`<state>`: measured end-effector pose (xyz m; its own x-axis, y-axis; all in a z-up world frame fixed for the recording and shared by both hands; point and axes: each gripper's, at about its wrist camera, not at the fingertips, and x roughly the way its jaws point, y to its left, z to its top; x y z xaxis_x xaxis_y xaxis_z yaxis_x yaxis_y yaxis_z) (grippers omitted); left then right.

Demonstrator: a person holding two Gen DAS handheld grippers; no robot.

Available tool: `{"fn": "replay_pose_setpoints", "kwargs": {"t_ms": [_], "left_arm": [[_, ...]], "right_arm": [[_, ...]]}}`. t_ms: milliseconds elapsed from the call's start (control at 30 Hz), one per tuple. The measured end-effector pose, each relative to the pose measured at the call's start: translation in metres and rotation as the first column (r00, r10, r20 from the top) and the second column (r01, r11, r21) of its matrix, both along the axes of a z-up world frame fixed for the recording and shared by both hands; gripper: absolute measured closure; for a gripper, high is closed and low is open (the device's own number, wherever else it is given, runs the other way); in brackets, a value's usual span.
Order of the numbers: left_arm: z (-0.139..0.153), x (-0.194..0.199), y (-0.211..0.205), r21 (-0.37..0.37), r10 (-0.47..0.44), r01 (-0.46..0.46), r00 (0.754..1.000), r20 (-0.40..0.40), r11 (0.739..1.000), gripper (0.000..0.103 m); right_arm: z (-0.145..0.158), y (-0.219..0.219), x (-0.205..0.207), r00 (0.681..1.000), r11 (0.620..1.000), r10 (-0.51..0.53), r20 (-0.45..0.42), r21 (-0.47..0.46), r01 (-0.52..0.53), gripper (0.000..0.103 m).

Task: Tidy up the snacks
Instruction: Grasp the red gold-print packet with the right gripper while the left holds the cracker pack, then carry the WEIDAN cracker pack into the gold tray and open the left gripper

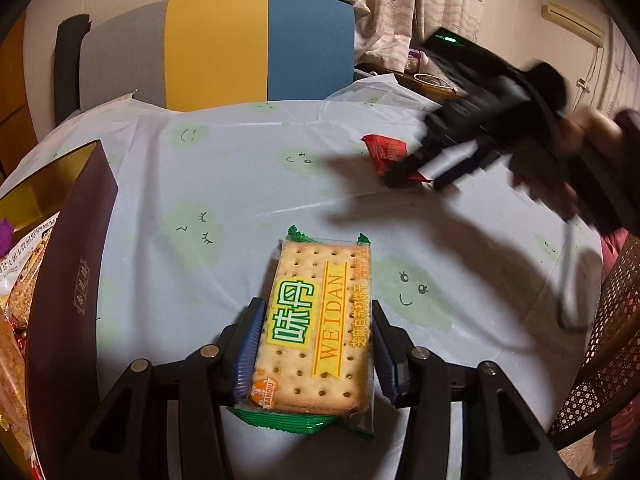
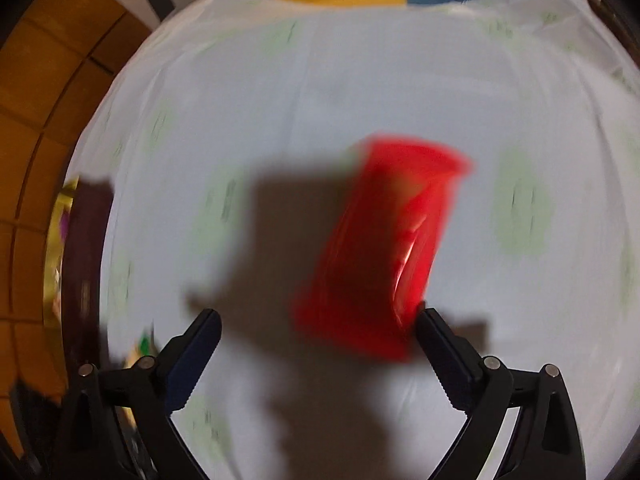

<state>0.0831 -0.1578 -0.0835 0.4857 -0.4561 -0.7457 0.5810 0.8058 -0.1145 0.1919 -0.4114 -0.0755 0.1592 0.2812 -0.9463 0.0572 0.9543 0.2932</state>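
Left wrist view looks across a desk covered with a pale blue plastic cloth printed with green smiling blobs. At its left edge stands a dark maroon cardboard box with a gold lining, open at the top; wrapped snacks are piled inside, though which ones I cannot make out.

Near the front edge, the left hand-held gripper has its blue-padded jaws closed on the long sides of a clear-wrapped rectangular cracker packet with green ends and a yellow label, which points away towards the middle of the desk.

Toward the far right of the desk lies a small red foil snack packet. The right hand-held gripper, blurred and held in a person's hand, angles steeply down over it. From the right wrist view, that gripper stands wide open, the red packet lying between the jaws and close against the right finger; neither pad presses on it.

Behind the desk is a grey, yellow and blue chair back.
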Motion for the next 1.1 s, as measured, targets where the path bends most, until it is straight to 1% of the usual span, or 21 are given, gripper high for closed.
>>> {"fn": "replay_pose_setpoints", "kwargs": {"t_ms": [67, 133, 233, 333, 367, 400, 433, 467, 500, 533, 600, 633, 700, 733, 800, 867, 900, 967, 1000, 1067, 1100], "left_arm": [[0.001, 0.001, 0.001, -0.004, 0.0, 0.0, 1.0, -0.007, 1.0, 0.053], [0.001, 0.003, 0.002, -0.013, 0.003, -0.003, 1.0, -0.016, 1.0, 0.053], [0.002, 0.004, 0.003, -0.022, 0.005, -0.006, 1.0, -0.023, 1.0, 0.053], [0.002, 0.004, 0.003, -0.018, 0.004, -0.005, 1.0, -0.023, 1.0, 0.053], [0.002, 0.004, 0.003, -0.02, 0.006, -0.007, 1.0, -0.024, 1.0, 0.053], [0.002, 0.005, 0.003, -0.021, 0.008, -0.008, 1.0, -0.025, 1.0, 0.053], [0.002, 0.005, 0.003, -0.022, 0.01, -0.011, 1.0, -0.027, 1.0, 0.053], [0.002, 0.006, 0.003, -0.026, 0.013, -0.014, 0.999, -0.029, 1.0, 0.053], [0.001, 0.006, 0.003, -0.028, 0.014, -0.015, 0.999, -0.03, 0.999, 0.053], [0.001, 0.006, 0.003, -0.028, 0.012, -0.013, 0.999, -0.029, 1.0, 0.053], [0.001, 0.006, 0.003, -0.024, 0.008, -0.008, 1.0, -0.028, 1.0, 0.053], [0.001, 0.006, 0.003, -0.024, 0.005, -0.006, 1.0, -0.029, 1.0, 0.053], [0.001, 0.005, 0.005, -0.03, 0.004, -0.005, 1.0, -0.03, 1.0, 0.053], [0.001, 0.005, 0.005, -0.032, 0.005, -0.006, 1.0, -0.03, 0.999, 0.053], [0.001, 0.006, 0.006, -0.04, 0.01, -0.011, 0.999, -0.031, 0.999, 0.053], [0.001, 0.005, 0.006, -0.042, 0.013, -0.014, 1.0, -0.028, 0.999, 0.053], [0.0, 0.005, 0.007, -0.043, 0.014, -0.015, 1.0, -0.029, 0.999, 0.053], [0.0, 0.005, 0.008, -0.049, 0.017, -0.019, 0.999, -0.036, 0.999, 0.053], [0.0, 0.005, 0.009, -0.055, 0.019, -0.022, 0.999, -0.041, 0.998, 0.053], [0.0, 0.005, 0.009, -0.048, 0.017, -0.019, 0.999, -0.041, 0.999, 0.053], [0.0, 0.004, 0.008, -0.041, 0.016, -0.018, 0.999, -0.039, 0.999, 0.053]], "right_arm": [[0.004, 0.007, -0.017, 0.999, 0.999, 0.039, -0.021, 0.012, -0.039, 0.004], [0.009, 0.008, -0.025, 0.998, 0.998, 0.054, -0.012, -0.01, -0.054, 0.005], [0.021, -0.001, -0.031, 0.999, 0.997, 0.023, 0.046, -0.078, -0.02, 0.005], [0.029, -0.001, -0.025, 0.993, 0.983, 0.024, 0.119, -0.184, -0.002, 0.005], [0.029, -0.003, -0.021, 0.993, 0.986, 0.006, 0.121, -0.165, 0.015, 0.005], [0.026, -0.007, -0.014, 0.993, 0.991, -0.045, 0.105, -0.124, 0.058, 0.005], [0.024, -0.011, -0.009, 0.99, 0.987, -0.11, 0.094, -0.108, 0.12, 0.005], [0.023, -0.019, -0.003, 0.972, 0.973, -0.206, 0.111, -0.086, 0.216, 0.005], [0.023, -0.021, 0.0, 0.961, 0.964, -0.245, 0.128, -0.074, 0.256, 0.005], [0.022, -0.023, 0.006, 0.944, 0.948, -0.297, 0.145, -0.076, 0.31, 0.005], [0.017, -0.019, 0.015, 0.939, 0.938, -0.307, 0.157, -0.117, 0.326, 0.009], [0.014, -0.016, 0.023, 0.942, 0.935, -0.297, 0.158, -0.152, 0.321, 0.011], [0.007, -0.012, 0.033, 0.95, 0.929, -0.269, 0.157, -0.218, 0.299, 0.024], [0.006, -0.006, 0.032, 0.954, 0.917, -0.248, 0.168, -0.277, 0.287, 0.028], [0.011, 0.001, 0.028, 0.964, 0.926, -0.198, 0.179, -0.287, 0.243, 0.049], [0.012, 0.005, 0.018, 0.976, 0.937, -0.16, 0.146, -0.288, 0.197, 0.051], [0.01, 0.016, 0.02, 0.982, 0.941, -0.129, 0.136, -0.295, 0.164, 0.051], [0.013, 0.033, -0.001, 0.993, 0.95, -0.04, 0.113, -0.304, 0.073, 0.051], [0.013, 0.04, -0.012, 0.995, 0.954, -0.02, 0.102, -0.296, 0.05, 0.051], [0.016, 0.055, -0.038, 0.997, 0.969, 0.031, 0.076, -0.248, -0.011, 0.051], [0.017, 0.061, -0.05, 0.995, 0.971, 0.046, 0.084, -0.237, -0.025, 0.05]]}}
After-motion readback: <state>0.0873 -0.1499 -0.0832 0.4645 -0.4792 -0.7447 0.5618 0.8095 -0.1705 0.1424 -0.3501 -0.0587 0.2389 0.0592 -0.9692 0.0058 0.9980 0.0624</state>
